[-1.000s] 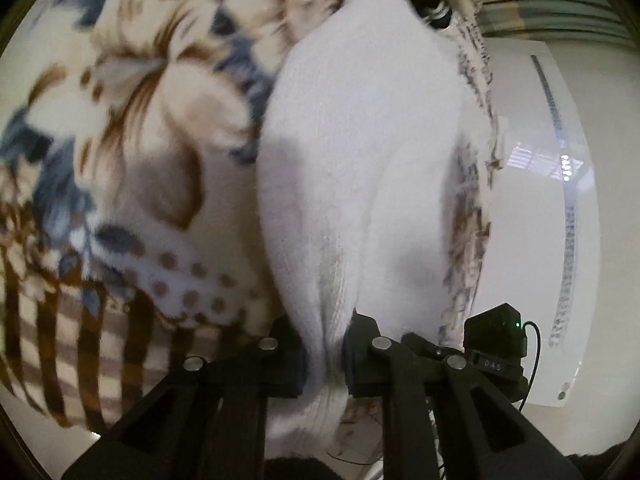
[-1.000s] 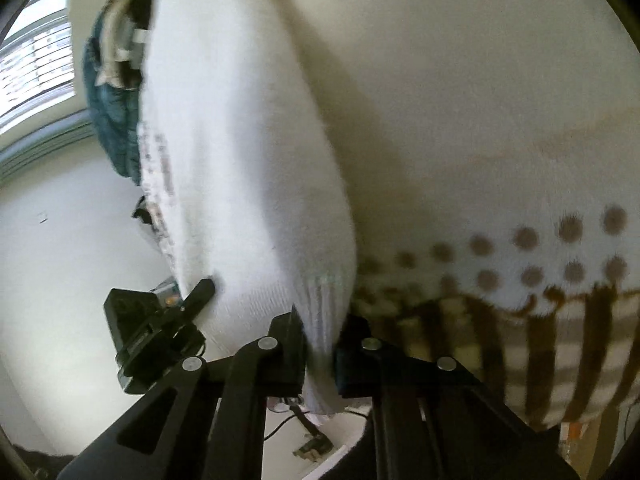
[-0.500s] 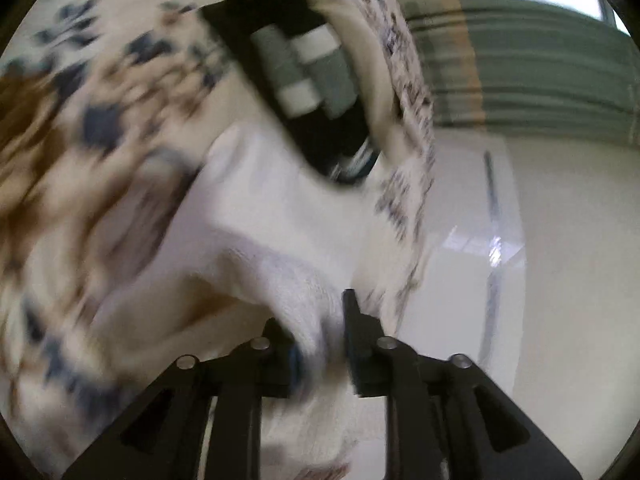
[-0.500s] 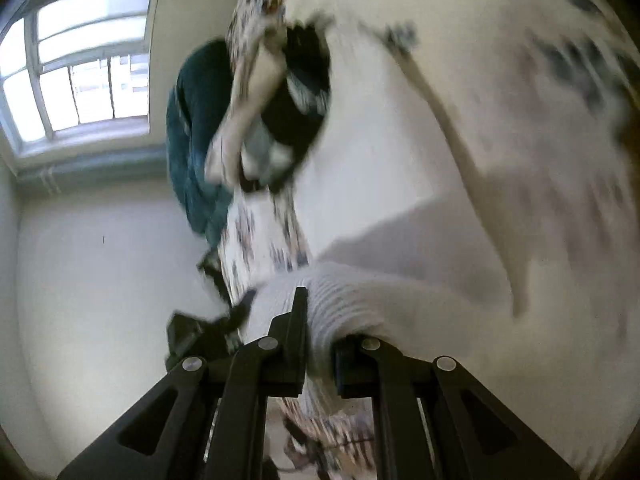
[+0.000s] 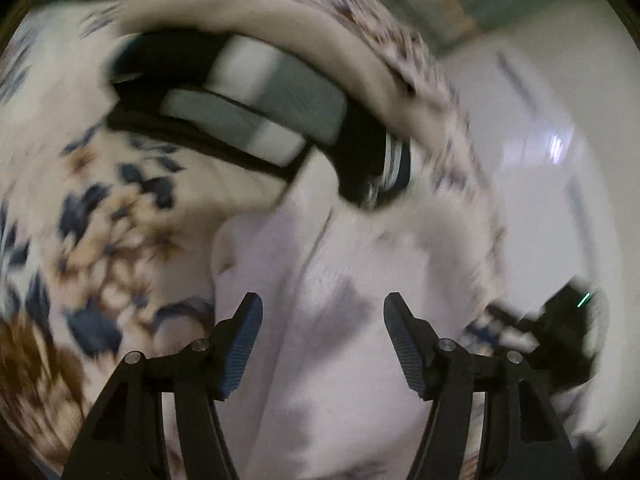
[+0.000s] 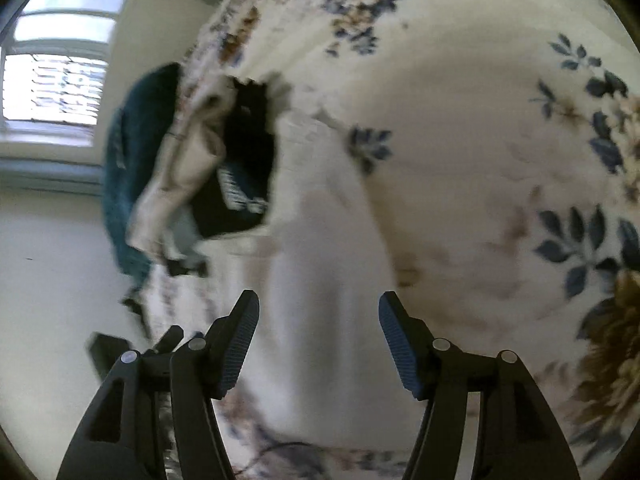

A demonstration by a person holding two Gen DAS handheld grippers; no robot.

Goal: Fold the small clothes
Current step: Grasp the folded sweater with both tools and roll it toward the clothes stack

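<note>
Left wrist view shows your left gripper (image 5: 322, 344) wide and empty over the white garment (image 5: 332, 380); right gripper (image 6: 318, 344) likewise; unfolded clothes pile (image 6: 192, 168) remains.

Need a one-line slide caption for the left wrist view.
Left gripper open above the white garment on the floral blanket.

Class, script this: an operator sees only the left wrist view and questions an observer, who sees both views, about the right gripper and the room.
Operator: Is the right gripper open?
Observer: Yes, its jaws stand wide apart and hold nothing.
Operator: What lies ahead of it?
Observer: The white garment shows through the gap between its fingers.
Operator: Where does the light come from?
Observer: A bright window at the upper left of the right wrist view.
</note>
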